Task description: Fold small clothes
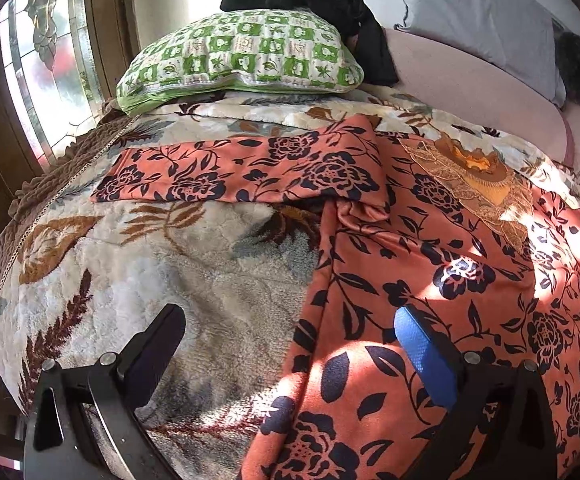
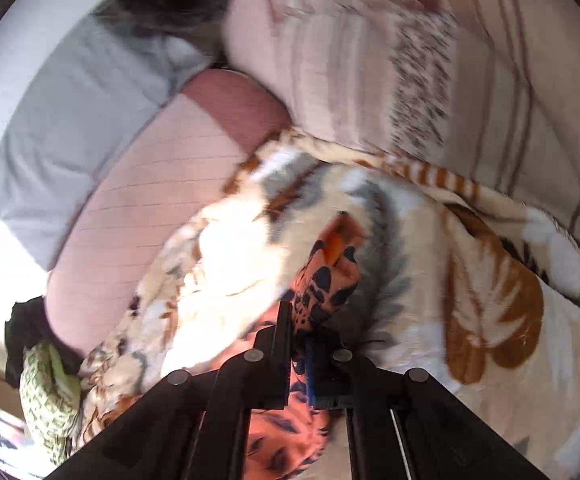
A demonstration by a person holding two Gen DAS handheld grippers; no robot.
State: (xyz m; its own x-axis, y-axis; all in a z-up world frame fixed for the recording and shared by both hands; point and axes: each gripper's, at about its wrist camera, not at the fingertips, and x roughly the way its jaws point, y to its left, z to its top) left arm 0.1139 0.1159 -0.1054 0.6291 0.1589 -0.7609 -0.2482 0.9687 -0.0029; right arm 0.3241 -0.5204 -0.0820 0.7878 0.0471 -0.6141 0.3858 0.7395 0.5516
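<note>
An orange garment with a dark floral print (image 1: 430, 264) lies spread on a plush leaf-patterned blanket (image 1: 193, 272), one sleeve stretched out to the left and a gold embroidered neckline (image 1: 478, 184) near the top right. My left gripper (image 1: 290, 328) hovers open just above the garment's lower left edge; its blue-padded finger (image 1: 422, 352) is over the cloth, the other over the blanket. In the blurred right wrist view my right gripper (image 2: 300, 324) is shut on a bunched end of the orange garment (image 2: 326, 276), which sticks up between the fingers.
A green-and-white patterned pillow (image 1: 241, 56) with black clothing (image 1: 330, 4) on it lies at the blanket's far end. A grey pillow (image 1: 478, 16) and pink bedding (image 1: 470, 84) lie to the right. A window (image 1: 45, 60) is on the left. Striped pink bedding (image 2: 430, 60) borders the blanket.
</note>
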